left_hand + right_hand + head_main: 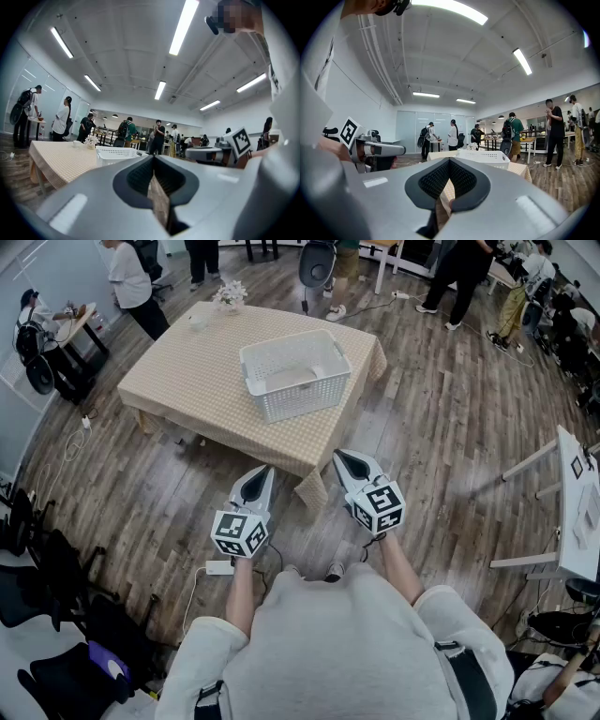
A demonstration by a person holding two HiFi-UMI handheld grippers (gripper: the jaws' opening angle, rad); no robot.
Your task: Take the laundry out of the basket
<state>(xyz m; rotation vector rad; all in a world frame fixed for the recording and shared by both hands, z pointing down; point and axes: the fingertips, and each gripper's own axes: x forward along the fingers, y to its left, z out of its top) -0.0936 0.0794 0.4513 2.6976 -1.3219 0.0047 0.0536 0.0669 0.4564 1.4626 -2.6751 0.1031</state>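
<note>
A white lattice basket (295,374) stands on a low table with a checked cloth (192,381). Pale laundry (292,379) lies in the basket's bottom. My left gripper (266,469) and right gripper (338,457) hover side by side over the floor, short of the table's near corner. Both point level toward the basket, jaws together with nothing between them. The left gripper view shows its shut tips (153,160), the basket (117,152) beyond them and the right gripper (213,152). In the right gripper view the basket (485,157) sits just past the shut tips (449,161).
A small flower vase (230,294) and a cup (195,321) stand at the table's far edge. A power strip (219,567) and cable lie on the wooden floor by my feet. A white table (577,512) is at right, dark chairs (56,587) at left, several people at the back.
</note>
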